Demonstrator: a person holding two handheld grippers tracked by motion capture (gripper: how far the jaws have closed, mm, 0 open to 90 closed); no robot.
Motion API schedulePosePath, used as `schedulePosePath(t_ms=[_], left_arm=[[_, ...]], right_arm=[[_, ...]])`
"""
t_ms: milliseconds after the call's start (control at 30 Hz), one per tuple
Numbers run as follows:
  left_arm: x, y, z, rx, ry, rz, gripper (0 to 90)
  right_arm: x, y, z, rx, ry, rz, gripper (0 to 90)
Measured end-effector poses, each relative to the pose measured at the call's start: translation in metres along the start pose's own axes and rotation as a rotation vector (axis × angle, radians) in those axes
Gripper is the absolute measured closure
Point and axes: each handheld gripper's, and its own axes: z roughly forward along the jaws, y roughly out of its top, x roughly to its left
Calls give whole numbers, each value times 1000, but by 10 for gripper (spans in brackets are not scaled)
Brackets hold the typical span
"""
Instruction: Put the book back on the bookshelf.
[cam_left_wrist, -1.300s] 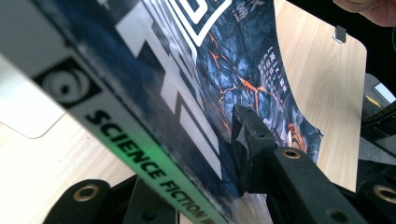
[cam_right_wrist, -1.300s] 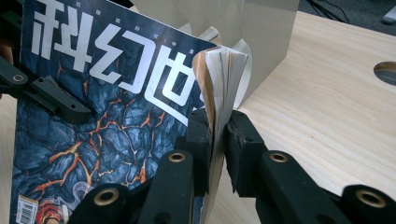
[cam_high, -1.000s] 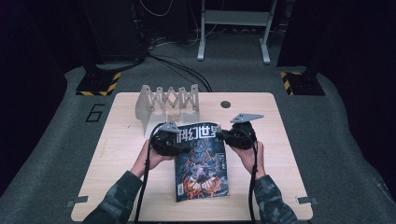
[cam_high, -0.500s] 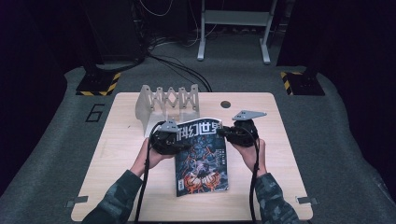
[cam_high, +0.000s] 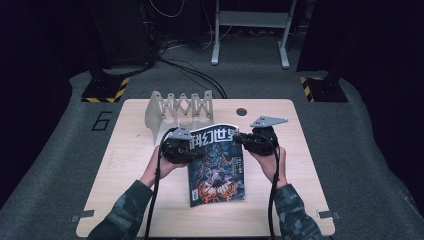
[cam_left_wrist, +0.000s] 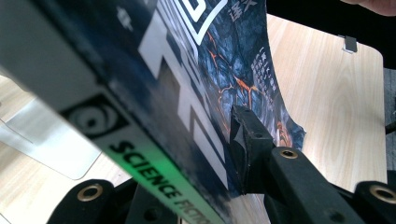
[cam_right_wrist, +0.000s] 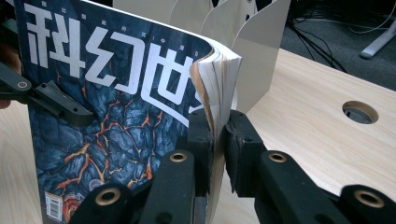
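glossy paper magazine (cam_high: 217, 165), matt pale wood-grain table (cam_high: 125, 170), smooth matt grey plastic-looking rack (cam_high: 172, 107).

A pale wooden worktop (cam_high: 125, 165) with rounded corners is standing on grey carpet (cam_high: 360, 150) in a dark room. Black cables (cam_high: 190, 70) are trailing across the floor behind it. Yellow-and-black hazard tape (cam_high: 102, 92) is marking two stand bases, and a white metal frame (cam_high: 250, 30) is standing farther back.
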Motion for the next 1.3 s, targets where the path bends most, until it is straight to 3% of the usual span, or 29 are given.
schedulePosePath(t_ms=[133,433,867,1033,1300], left_arm=[[0,3,-3,8,-2,19,739],[-3,5,-5,-9,36,42,743],[-10,13,-13,-46,96,115,774],[-12,14,-17,-60,115,118,798],[-11,10,-24,-78,53,107,790]], right_arm=[[1,3,-3,-6,1,-12,811],[2,8,-5,-17,-6,-32,813],[10,11,-19,-100,-37,-92,816],[14,11,-24,-123,-45,-121,815],[12,8,-27,-139,1,-117,796]])
